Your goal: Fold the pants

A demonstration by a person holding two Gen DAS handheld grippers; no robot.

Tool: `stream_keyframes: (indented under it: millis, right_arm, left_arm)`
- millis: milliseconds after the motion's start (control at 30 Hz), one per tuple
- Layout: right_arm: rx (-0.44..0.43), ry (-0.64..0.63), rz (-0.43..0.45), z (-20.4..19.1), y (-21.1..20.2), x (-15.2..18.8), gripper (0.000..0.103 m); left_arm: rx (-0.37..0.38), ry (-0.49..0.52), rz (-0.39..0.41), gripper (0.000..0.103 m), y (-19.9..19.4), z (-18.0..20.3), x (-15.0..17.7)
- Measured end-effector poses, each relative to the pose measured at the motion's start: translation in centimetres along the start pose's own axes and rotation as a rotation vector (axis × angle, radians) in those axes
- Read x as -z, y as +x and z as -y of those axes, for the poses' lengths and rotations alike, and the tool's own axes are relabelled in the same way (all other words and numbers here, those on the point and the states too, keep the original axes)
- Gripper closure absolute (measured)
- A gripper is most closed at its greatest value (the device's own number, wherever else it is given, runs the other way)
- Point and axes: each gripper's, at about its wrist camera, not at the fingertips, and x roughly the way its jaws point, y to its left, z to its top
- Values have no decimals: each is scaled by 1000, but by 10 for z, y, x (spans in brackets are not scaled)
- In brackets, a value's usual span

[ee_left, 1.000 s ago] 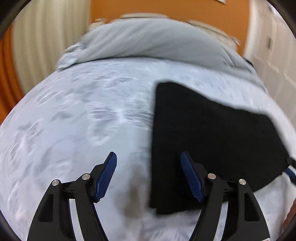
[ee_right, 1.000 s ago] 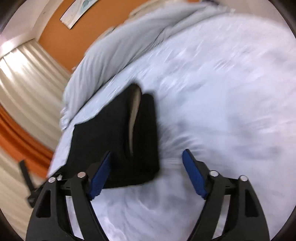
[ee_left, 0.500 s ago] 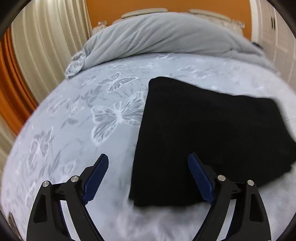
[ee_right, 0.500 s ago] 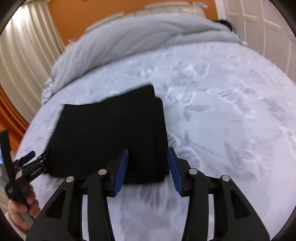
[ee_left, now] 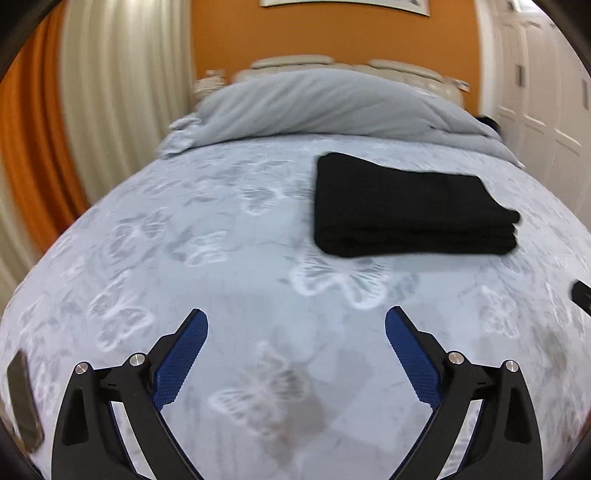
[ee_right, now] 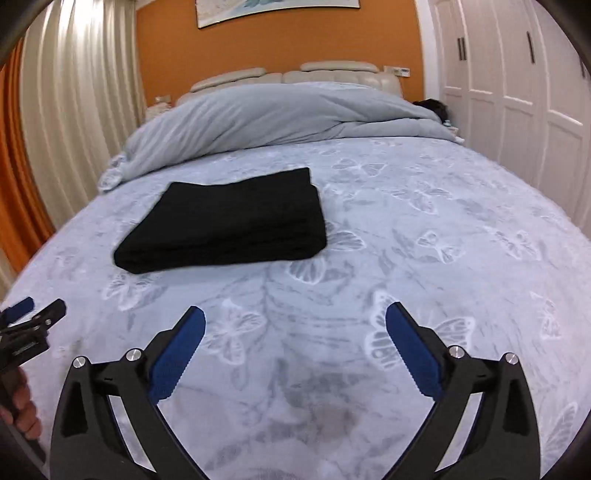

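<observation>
1. The folded black pants (ee_left: 410,206) lie flat on my bed (ee_left: 221,258), long side running left to right, near the grey duvet (ee_left: 325,107).
2. My left gripper (ee_left: 296,334) and right gripper (ee_right: 295,330) are both opening, with nothing between them.
3. Only the left view shows a phone (ee_left: 23,402); only the right shows cupboard doors (ee_right: 517,92).

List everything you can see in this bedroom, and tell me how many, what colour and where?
pants: one, black, folded, on the bed
bedspread: one, pale blue with butterflies, covering the bed
duvet: one, grey, bunched by the headboard
headboard: one, cream, against the orange wall
curtains: cream and orange, left
wardrobe doors: white, right
picture: one, above the bed
left gripper: blue-padded jaws opening, nothing between
right gripper: same
</observation>
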Motion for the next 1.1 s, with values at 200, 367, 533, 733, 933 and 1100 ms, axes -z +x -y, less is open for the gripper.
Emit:
stream_keyframes:
  millis: [200,367,533,733,933,1100]
  right_arm:
    - [0,-4,-18,-4,9,4,5]
    - [-35,44,-59,1,17,8,5]
    - [-44,44,-44,1,15,6,5]
    - [-34,35,-58,-2,16,9,5]
    - [-35,25,-61,-5,16,11,5]
    - [-32,16,-66,-7,17,12,5]
  left_arm:
    - [-8,40,33,8,3,10,-3]
    - [-5,46,23,8,5,11,-2]
    - [-15,40,17,8,9,9,1]
    - [-21,38,20,8,11,8,2]
    - [-32,42,21,8,11,8,4]
    - [-35,44,21,8,17,6,6]
